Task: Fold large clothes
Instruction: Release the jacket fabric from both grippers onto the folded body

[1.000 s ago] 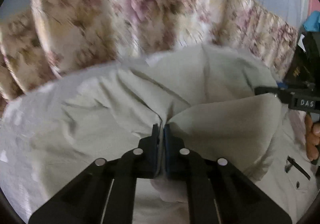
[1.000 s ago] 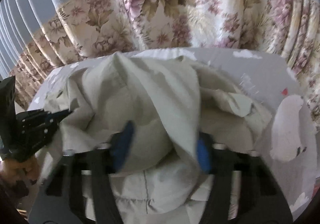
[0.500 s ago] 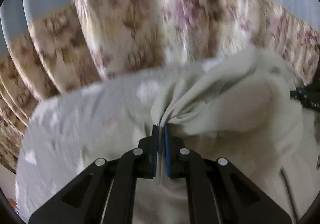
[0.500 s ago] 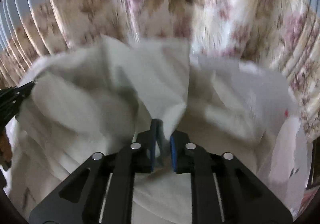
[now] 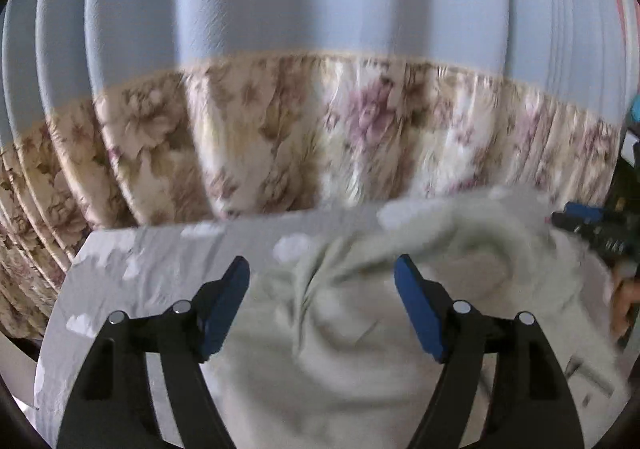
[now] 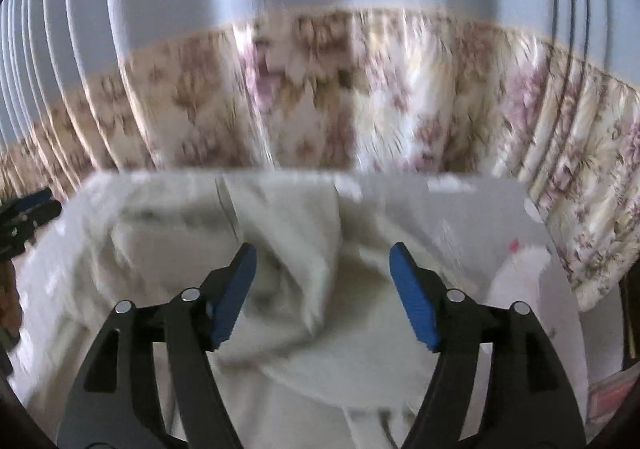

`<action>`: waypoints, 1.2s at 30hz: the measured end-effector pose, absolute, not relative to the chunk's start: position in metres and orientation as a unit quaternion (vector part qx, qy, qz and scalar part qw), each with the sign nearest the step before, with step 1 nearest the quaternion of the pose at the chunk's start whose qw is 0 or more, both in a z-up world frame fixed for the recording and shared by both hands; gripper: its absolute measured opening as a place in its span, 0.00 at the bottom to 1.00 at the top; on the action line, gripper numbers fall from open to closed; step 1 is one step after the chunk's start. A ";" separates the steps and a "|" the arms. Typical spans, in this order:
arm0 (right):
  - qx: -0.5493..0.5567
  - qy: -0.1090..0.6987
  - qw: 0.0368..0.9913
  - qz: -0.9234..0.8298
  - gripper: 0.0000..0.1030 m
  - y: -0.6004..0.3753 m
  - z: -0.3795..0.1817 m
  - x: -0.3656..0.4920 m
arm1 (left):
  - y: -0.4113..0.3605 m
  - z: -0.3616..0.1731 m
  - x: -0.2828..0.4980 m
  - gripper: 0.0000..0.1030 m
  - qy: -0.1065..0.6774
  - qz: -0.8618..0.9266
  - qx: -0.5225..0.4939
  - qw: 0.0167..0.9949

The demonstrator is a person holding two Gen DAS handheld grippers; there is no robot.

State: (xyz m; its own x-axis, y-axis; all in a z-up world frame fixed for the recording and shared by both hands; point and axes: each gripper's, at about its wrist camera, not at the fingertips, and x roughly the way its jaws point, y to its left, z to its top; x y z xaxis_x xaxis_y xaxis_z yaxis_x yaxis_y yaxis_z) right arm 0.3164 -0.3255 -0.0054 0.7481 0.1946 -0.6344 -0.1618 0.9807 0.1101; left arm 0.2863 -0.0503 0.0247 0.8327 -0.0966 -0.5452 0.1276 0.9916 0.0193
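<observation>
A large pale cream garment [image 5: 360, 329] lies bunched on a light grey patterned table cover [image 5: 132, 261]. My left gripper [image 5: 322, 305] is open and empty, with the crumpled cloth below and between its blue pads. The garment also shows in the right wrist view [image 6: 296, 289], folded in thick ridges. My right gripper [image 6: 322, 293] is open and empty above it. The right gripper shows at the right edge of the left wrist view [image 5: 592, 225]. The left gripper shows at the left edge of the right wrist view [image 6: 24, 209].
A floral curtain [image 5: 320, 137] with a plain blue upper part hangs just behind the table's far edge. The grey table cover [image 6: 480, 217] lies bare to the right of the garment. A white shape [image 6: 520, 281] is printed on the cover at the right.
Both grippers were shut on folds of the garment half a second ago. Both have let go and opened. The cloth has dropped onto the table and both cameras have tilted upward.
</observation>
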 end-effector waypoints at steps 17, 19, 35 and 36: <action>-0.002 0.472 0.879 0.069 0.93 -0.290 -0.127 0.409 | -0.055 -0.105 0.380 0.99 0.397 0.049 0.041 0.916; -0.013 0.464 0.883 0.064 0.93 -0.289 -0.123 0.402 | -0.054 -0.102 0.375 0.99 0.391 0.045 0.039 0.918; -0.023 0.433 0.895 0.104 0.97 -0.271 -0.094 0.306 | -0.049 -0.072 0.286 0.97 0.356 -0.007 -0.002 0.934; -0.027 0.418 0.902 0.108 0.97 -0.275 -0.081 0.291 | -0.047 -0.067 0.274 0.97 0.353 -0.007 0.003 0.936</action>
